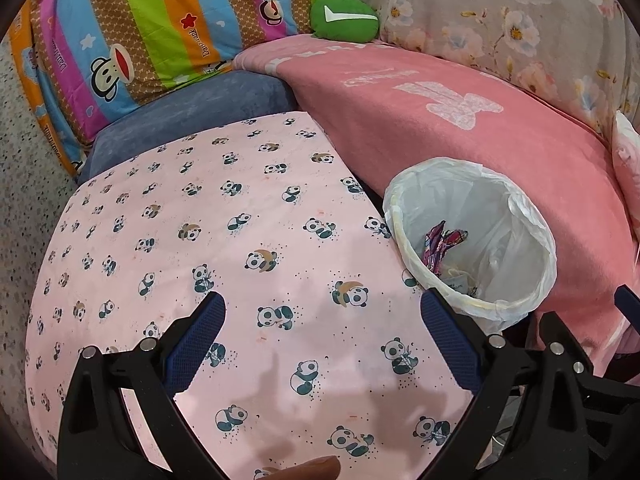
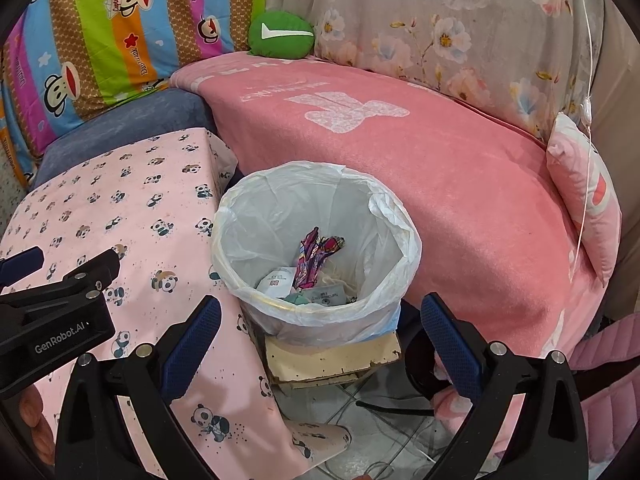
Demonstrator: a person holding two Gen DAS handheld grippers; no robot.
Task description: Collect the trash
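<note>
Left gripper [image 1: 320, 340]: positioned above the pink panda-print cloth [image 1: 200, 240], tilted downward toward it. Its blue-padded fingers [image 1: 196, 344] are spread wide apart and hold nothing. In the right wrist view the same unit [image 2: 60, 280] appears at the left edge, over the cloth, beside the bin.

Right gripper [image 2: 320, 340]: positioned above the near rim of the trash bin [image 2: 280, 312], pointed forward and down. Its jaws are released, spread wide, with nothing between the fingers [image 2: 448, 344]. Part of it [image 1: 624, 300] is visible at the right edge of the left wrist view.

Container: the bin is lined with a white plastic bag [image 2: 384, 216] folded over the rim. It stands on a worn cream-coloured block [image 2: 332, 356], between the panda-cloth surface and the pink blanket [image 2: 440, 168].

Contents: a crumpled purple-and-pink wrapper [image 2: 316, 256] stands tilted near the centre of the bin. Below it lie white paper pieces [image 2: 276, 282], one bearing a printed label, and a grey-green item [image 2: 324, 296]. The trash is inside the bin.

Background: a striped cartoon-monkey pillow [image 2: 120, 28], a green cushion [image 2: 280, 34] and a floral fabric [image 2: 440, 32].
</note>
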